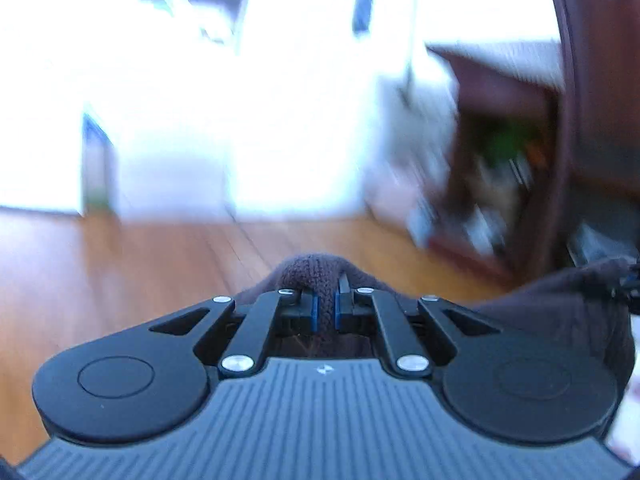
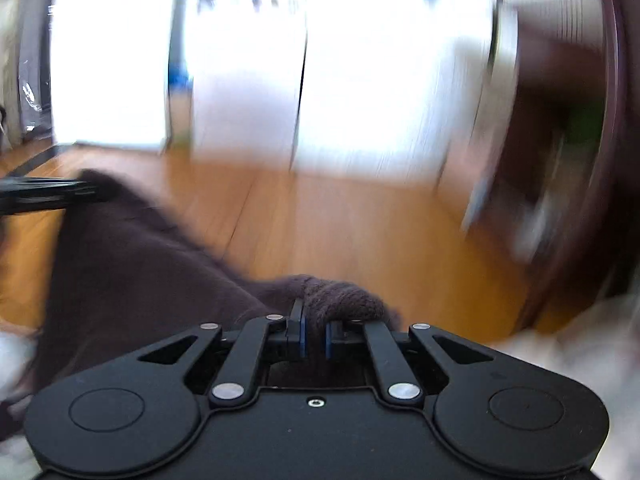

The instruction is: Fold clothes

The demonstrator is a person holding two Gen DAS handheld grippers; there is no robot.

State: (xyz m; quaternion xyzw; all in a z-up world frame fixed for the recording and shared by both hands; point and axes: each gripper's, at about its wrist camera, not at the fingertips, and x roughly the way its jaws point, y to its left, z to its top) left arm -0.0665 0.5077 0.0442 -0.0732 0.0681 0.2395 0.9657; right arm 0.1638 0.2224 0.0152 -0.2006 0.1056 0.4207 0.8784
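Your left gripper (image 1: 325,300): black linkage body with blue pads (image 1: 314,307), jaws drawn in on a thick bunched fold of the dark brown knit garment (image 1: 312,274). The knit bulges forward past the fingertips and also fills the gap behind them. More of the same cloth shows at the lower right of the left wrist view, where it reaches toward the frame edge.

Your right gripper (image 2: 314,330): same build, blue pads (image 2: 302,338) pinching another bunched fold of the dark brown knit garment (image 2: 120,276). A rolled knit edge humps over the right fingertip. From this pinch the cloth runs away to the left in a broad, slack sheet, held up off the floor.

Item, left edge of the right wrist view: the fingers of your left gripper (image 2: 48,194) reach in from the side, meeting the far corner of that sheet. So the garment hangs between your two grippers, one pinch at each end.

Item, wooden floor (image 1: 120,264): warm orange-brown boards, seen beyond the fingertips in both views.

Item, dark wooden shelf unit (image 1: 500,168): at right of the left wrist view, contents too blurred to tell.

Item, background: very bright, washed-out white panels (image 2: 248,80). Both views are smeared, the right side most of all.
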